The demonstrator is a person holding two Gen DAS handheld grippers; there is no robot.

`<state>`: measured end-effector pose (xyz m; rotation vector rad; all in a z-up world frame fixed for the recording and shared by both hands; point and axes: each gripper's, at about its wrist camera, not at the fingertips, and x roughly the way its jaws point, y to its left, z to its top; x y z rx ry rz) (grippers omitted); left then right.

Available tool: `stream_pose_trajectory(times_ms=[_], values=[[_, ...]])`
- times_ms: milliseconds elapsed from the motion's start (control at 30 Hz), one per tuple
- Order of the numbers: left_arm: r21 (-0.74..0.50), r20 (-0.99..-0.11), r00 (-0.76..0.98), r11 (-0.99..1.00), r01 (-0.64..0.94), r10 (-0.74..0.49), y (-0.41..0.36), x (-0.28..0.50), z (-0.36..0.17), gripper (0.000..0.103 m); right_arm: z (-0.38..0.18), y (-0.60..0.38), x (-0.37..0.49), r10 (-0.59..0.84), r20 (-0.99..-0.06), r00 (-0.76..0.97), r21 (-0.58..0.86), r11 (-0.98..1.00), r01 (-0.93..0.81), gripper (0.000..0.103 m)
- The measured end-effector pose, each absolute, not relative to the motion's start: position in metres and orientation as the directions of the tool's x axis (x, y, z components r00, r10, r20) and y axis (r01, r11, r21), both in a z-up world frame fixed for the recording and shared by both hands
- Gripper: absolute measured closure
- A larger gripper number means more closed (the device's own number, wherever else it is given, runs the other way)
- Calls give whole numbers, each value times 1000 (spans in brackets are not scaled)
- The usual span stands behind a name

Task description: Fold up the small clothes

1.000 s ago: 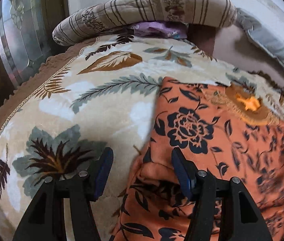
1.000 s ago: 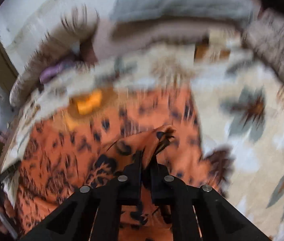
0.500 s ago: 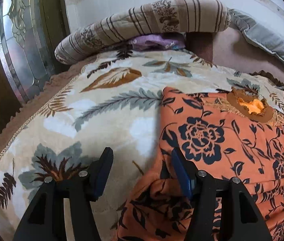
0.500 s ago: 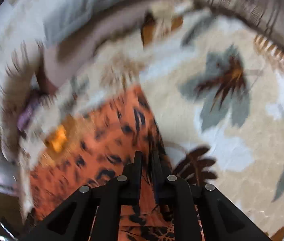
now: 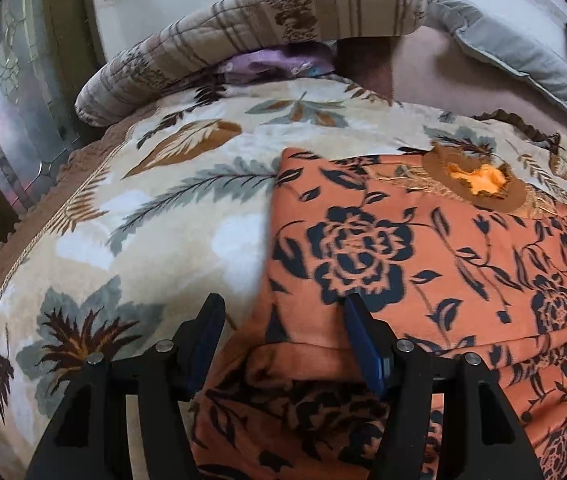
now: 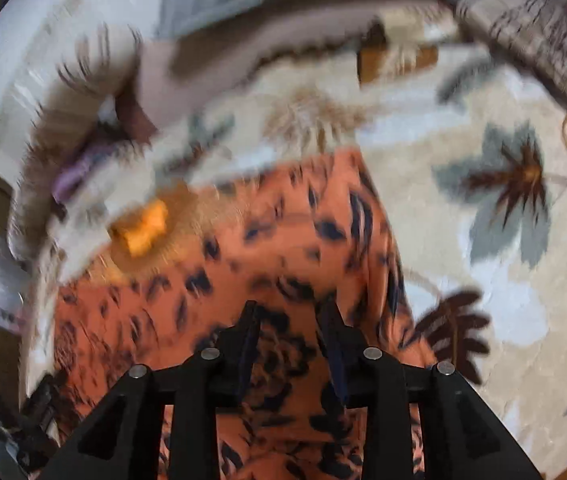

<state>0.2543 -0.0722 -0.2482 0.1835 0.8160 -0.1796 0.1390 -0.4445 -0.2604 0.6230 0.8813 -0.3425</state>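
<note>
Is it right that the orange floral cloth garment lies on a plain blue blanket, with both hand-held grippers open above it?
Not quite. The orange floral cloth garment lies on a cream leaf-patterned blanket, as the left wrist view shows. The left hand-held gripper and right hand-held gripper are indeed open above it.

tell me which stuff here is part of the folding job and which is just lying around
Part of the job:
- orange floral garment
- left gripper, open
- right gripper, jaws just opened, off the cloth

Lying about:
- leaf-print blanket
- striped bolster
- grey pillow
- purple cloth
</note>
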Motion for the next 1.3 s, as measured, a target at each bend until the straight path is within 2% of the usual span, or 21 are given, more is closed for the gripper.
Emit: stream_pose_trajectory(times_ms=[67, 167, 233, 500, 667, 800, 900, 1133, 1167, 1267, 1300], values=[[100, -723, 683, 964, 248, -101, -77, 252, -244, 40, -264, -451, 142, -53, -815, 576, 333, 771, 542, 67], [105, -710, 695, 957, 270, -118, -83, 249, -239, 40, -298, -462, 160, -14, -873, 487, 310, 754, 578, 67], [99, -717, 686, 956, 275, -123, -84, 251, -240, 40, -294, -461, 161, -34, -866, 500, 306, 754, 582, 68], [85, -710, 695, 964, 250, -118, -78, 251, -236, 40, -274, -437, 165, 30, -814, 580, 383, 779, 497, 67], [96, -719, 687, 964, 246, -104, -80, 254, -240, 40, -294, -426, 169, 42, -866, 498, 320, 811, 489, 66], [110, -765, 640, 964, 244, -75, -83, 263, -256, 40, -290, -425, 167, 33, -862, 506, 316, 816, 485, 66], [105, -765, 640, 966, 238, -75, -82, 264, -256, 40, -285, -425, 164, 60, -841, 537, 360, 804, 473, 66], [102, -759, 646, 966, 239, -80, -84, 256, -248, 40, -270, -384, 163, 152, -796, 586, 401, 858, 322, 66], [92, -761, 642, 965, 247, -92, -84, 254, -246, 39, -272, -377, 164, 160, -800, 579, 394, 867, 305, 66], [102, -792, 604, 955, 278, -91, -91, 253, -252, 26, -289, -359, 168, 154, -847, 509, 340, 893, 295, 65], [126, -804, 590, 949, 290, -73, -95, 253, -258, 26, -289, -356, 167, 136, -842, 521, 323, 902, 286, 65]])
